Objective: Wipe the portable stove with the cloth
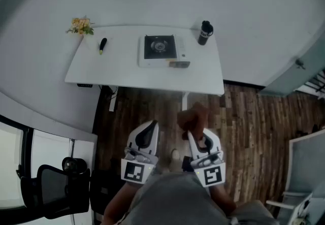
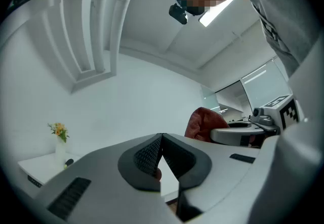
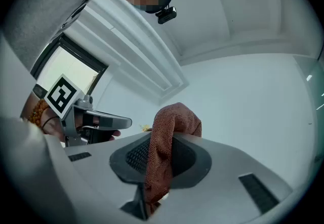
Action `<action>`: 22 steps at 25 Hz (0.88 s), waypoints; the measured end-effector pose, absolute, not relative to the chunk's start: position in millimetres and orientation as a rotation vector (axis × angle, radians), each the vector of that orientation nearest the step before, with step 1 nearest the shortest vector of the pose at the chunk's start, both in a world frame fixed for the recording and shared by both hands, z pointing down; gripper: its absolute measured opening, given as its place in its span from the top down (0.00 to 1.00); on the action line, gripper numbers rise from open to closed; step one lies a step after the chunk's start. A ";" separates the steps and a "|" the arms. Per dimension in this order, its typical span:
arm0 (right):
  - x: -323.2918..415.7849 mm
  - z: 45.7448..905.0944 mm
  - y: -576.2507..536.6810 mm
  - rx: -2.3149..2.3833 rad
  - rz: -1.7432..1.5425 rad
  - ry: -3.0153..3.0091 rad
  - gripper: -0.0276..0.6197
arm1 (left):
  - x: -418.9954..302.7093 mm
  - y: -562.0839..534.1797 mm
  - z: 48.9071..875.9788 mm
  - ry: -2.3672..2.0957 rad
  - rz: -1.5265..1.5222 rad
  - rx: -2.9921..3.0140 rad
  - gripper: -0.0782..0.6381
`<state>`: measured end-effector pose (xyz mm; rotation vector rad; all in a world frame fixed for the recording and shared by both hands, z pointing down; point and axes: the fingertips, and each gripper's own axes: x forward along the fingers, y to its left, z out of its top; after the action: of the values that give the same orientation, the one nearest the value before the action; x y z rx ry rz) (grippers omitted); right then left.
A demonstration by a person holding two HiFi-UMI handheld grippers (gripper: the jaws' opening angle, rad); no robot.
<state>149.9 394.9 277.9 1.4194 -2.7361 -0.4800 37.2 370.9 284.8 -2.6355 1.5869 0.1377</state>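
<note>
You hold two grippers, near you and above the wooden floor (image 1: 244,122), well short of the surface (image 1: 203,74). The left gripper (image 2: 161,138) has its jaws closed tip to tip with nothing between them. The right gripper (image 3: 163,142) has its jaws clamped on the one cloth (image 3: 172,117), a reddish-brown piece that bunches up above the tips and hangs down between the pads. Its lower end is cut off by the gripper body.

On the surface stands one stove (image 1: 160,49), in the middle towards the far edge, well apart from the cloth. To its right stands one dark bottle (image 1: 205,32). To its left lies one dark pen-like thing (image 1: 102,45), too small to name surely. One bunch of flowers (image 1: 80,26) sits at the far left corner.

The stove's details are too small to make out. In the head view your body hides most of your arms. One black chair (image 1: 56,188) is cut off at the near left.
</note>
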 end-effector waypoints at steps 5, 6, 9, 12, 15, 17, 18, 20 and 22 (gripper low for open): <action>148.6 285.4 385.9 1.329 -0.392 -2.808 0.83 | 49.2 359.1 288.4 1.582 0.116 -2.652 0.85; 149.4 287.7 382.4 1.316 -0.389 -2.806 0.83 | 53.3 355.5 288.7 1.579 0.116 -2.653 0.85; 156.2 292.4 369.6 1.289 -0.379 -2.809 0.83 | 66.5 343.1 288.7 1.583 0.112 -2.646 0.85; 172.1 294.8 355.4 1.281 -0.336 -2.840 0.83 | 81.1 330.2 287.2 1.591 0.102 -2.627 0.85; 190.7 298.0 335.4 1.281 -0.320 -2.859 0.83 | 95.4 315.7 286.6 1.601 0.066 -2.601 0.85; 204.8 298.4 321.9 1.296 -0.313 -2.877 0.83 | 106.3 306.3 287.6 1.600 0.037 -2.587 0.85; 212.0 299.1 315.5 1.302 -0.306 -2.885 0.83 | 111.7 301.6 288.4 1.603 0.026 -2.581 0.85; 225.2 303.4 303.5 1.290 -0.286 -2.892 0.83 | 122.9 292.8 291.0 1.618 0.007 -2.576 0.85; 235.3 310.1 293.0 1.247 -0.264 -2.900 0.83 | 134.6 285.9 296.7 1.637 -0.020 -2.581 0.85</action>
<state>235.3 293.0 310.1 1.2474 -2.9000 -0.2636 134.6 285.9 296.7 -2.5811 1.6368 -0.0204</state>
